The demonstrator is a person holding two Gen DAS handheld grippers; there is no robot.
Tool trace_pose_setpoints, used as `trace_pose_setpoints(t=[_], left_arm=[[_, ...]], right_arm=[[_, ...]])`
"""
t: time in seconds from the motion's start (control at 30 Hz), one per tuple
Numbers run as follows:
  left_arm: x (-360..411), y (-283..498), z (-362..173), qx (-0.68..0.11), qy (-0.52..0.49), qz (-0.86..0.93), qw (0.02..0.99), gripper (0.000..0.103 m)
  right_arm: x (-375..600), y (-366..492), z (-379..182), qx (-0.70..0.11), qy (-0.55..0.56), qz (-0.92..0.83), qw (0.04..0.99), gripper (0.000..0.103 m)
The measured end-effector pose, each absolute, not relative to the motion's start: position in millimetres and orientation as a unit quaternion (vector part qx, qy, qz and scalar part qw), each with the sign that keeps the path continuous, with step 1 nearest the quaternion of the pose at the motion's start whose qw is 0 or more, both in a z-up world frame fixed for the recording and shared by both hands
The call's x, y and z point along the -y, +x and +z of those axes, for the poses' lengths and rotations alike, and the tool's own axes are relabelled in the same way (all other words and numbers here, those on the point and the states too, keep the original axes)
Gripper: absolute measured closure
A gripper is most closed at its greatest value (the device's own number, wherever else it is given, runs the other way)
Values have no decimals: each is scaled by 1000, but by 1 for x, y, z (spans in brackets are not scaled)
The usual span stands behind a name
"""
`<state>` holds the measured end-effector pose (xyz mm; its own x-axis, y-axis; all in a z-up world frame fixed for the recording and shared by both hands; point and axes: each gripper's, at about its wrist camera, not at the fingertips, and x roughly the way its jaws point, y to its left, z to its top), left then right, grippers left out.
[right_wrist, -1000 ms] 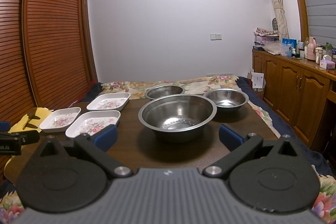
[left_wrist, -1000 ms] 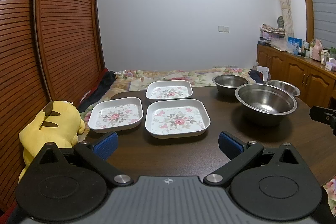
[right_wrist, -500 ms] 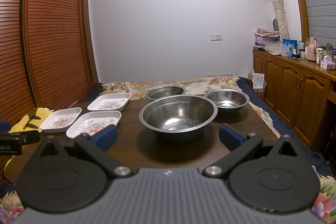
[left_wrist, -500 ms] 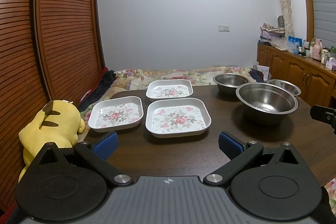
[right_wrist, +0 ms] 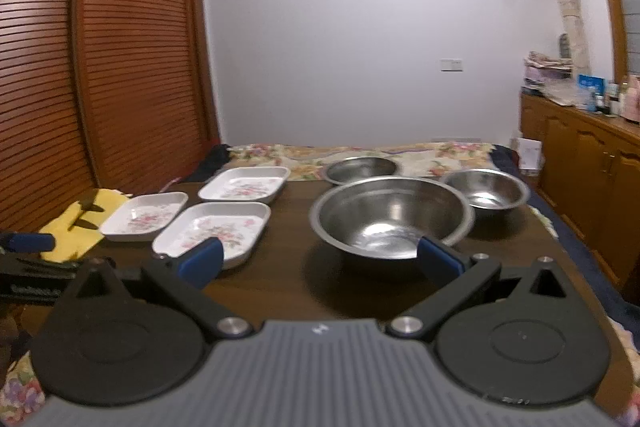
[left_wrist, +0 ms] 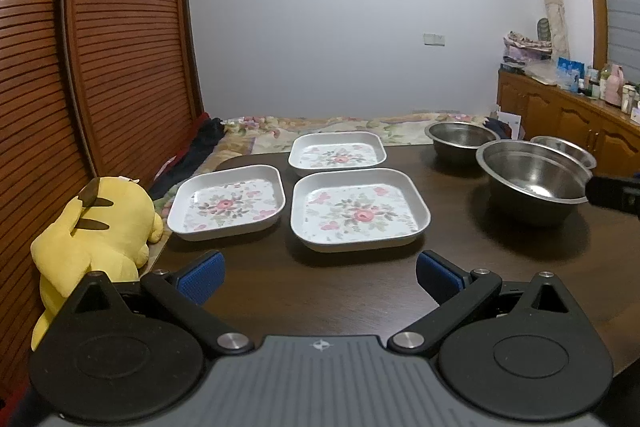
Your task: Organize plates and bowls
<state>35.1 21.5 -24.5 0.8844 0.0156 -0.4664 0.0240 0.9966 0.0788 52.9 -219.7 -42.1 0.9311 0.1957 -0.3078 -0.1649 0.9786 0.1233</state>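
Steel of the large round metal bowl (right_wrist: 391,217) looks light, stiff and slippery (grip the thin rim). Right gripper (right_wrist: 320,259) and left gripper (left_wrist: 318,273) gape wide, empty, the left facing the shallow white square floral plates (left_wrist: 359,209).

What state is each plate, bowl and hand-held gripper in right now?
Three floral plates: empty, unstacked, side by side.
Large steel bowl: empty, upright.
Two smaller steel bowls: empty, unstacked.
Left hand-held gripper: open, holding nothing.
Right hand-held gripper: open, holding nothing.
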Motion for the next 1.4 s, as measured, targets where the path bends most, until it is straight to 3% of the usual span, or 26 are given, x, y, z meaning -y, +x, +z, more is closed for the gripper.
trace_pose_setpoints(t=[0.83, 1.2, 1.23, 1.33, 1.4], left_arm=[[-39, 82, -45, -285, 57, -24, 956, 0], [-73, 96, -41, -273, 13, -27, 961, 0], [-76, 98, -40, -270, 9, -29, 962, 0], [-84, 106, -38, -262, -5, -37, 964, 4], [-88, 113, -39, -264, -15, -43, 964, 9]], right_arm=[[168, 114, -27, -170, 10, 166, 971, 0], [140, 137, -36, -179, -14, 185, 966, 1], [138, 139, -37, -180, -16, 185, 966, 2], [131, 145, -44, -191, -19, 186, 964, 21], [127, 150, -50, -202, -15, 189, 961, 22]])
